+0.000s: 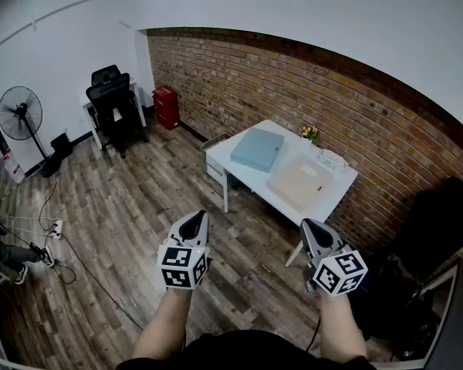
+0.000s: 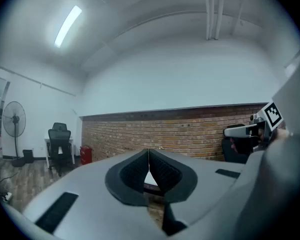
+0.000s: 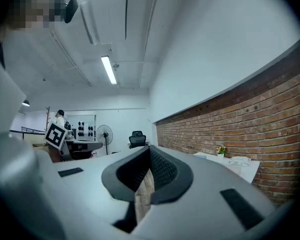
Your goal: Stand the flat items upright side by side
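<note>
On a white table against the brick wall lie two flat items: a blue-grey one at the left and a beige one at the right. I stand a few steps away from it. My left gripper and right gripper are held level in front of me over the wooden floor, well short of the table. Both are shut with nothing between their jaws. In the left gripper view the left gripper shows its pads pressed together; the right gripper looks the same in its own view.
A small plant and a white object sit at the table's back edge. A black office chair, a red box and a standing fan are at the far left. Cables and a power strip lie on the floor at the left. A dark chair stands at the right.
</note>
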